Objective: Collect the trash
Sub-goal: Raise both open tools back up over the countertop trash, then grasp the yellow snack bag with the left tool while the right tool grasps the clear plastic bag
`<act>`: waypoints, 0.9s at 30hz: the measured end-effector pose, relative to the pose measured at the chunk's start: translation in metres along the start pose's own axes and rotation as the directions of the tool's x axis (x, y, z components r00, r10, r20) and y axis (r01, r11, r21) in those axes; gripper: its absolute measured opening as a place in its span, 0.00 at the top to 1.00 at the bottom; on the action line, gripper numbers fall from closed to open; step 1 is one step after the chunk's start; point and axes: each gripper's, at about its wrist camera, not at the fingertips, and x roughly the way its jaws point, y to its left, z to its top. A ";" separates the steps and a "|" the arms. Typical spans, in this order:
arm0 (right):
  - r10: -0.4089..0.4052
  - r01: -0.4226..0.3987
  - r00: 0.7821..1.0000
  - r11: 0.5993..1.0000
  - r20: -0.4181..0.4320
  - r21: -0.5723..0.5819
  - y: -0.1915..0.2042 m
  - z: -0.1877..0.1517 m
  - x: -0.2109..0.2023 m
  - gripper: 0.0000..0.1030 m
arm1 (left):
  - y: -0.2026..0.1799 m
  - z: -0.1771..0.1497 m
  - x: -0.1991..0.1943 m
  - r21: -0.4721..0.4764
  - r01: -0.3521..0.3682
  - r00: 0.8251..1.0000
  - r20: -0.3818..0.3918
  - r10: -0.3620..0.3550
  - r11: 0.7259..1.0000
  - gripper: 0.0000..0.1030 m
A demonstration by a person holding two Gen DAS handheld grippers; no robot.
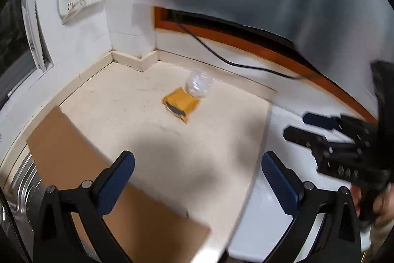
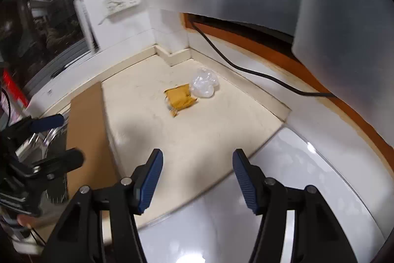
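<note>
Ahead of the two grippers lie two pieces of trash: one yellow packet [image 2: 180,98] and one crumpled clear plastic wrapper [image 2: 204,86]. One brown cardboard sheet [image 1: 81,164] lies to their left. One black cable [image 2: 258,74] runs beyond.

I see the packet [image 2: 180,98] lying mid-counter [image 2: 202,134], the crumpled plastic [image 2: 204,85] touching its far right side, toward the counter's back corner; cardboard [image 2: 88,139] covers the left edge.

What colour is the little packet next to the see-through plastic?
Mustard yellow packet; the right wrist view shows it best, beside the clear plastic.
</note>
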 end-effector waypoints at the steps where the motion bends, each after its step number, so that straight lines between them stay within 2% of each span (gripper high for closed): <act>1: 0.001 0.000 1.000 1.000 -0.005 0.017 -0.005 0.007 0.012 0.43 | 0.002 0.007 0.012 -0.015 0.001 1.000 -0.003 -0.001 1.000 0.01; 7: 0.015 -0.014 1.000 0.993 -0.012 0.120 -0.032 0.038 0.073 0.42 | 0.018 0.042 0.097 -0.120 -0.024 0.999 -0.030 0.021 0.993 0.02; 13: 0.021 -0.020 1.000 0.988 -0.008 0.154 -0.046 0.056 0.116 0.42 | 0.028 0.054 0.171 -0.173 -0.051 0.995 -0.088 0.037 0.984 0.06; 18: 0.048 -0.049 0.999 0.983 0.010 0.177 -0.055 0.065 0.140 0.42 | 0.034 0.056 0.213 -0.199 -0.072 0.991 -0.125 0.047 0.977 0.08; 21: 0.055 -0.058 0.998 0.984 0.021 0.166 -0.056 0.067 0.149 0.42 | 0.042 0.057 0.233 -0.244 -0.059 0.989 -0.145 0.024 0.968 0.13; 24: 0.070 -0.073 0.997 0.982 0.027 0.173 -0.055 0.071 0.159 0.42 | 0.049 0.058 0.241 -0.275 -0.034 0.989 -0.150 -0.007 0.961 0.26; 27: 0.083 -0.088 0.996 0.980 0.033 0.181 -0.053 0.075 0.167 0.42 | 0.055 0.058 0.240 -0.290 -0.003 0.990 -0.133 -0.038 0.957 0.48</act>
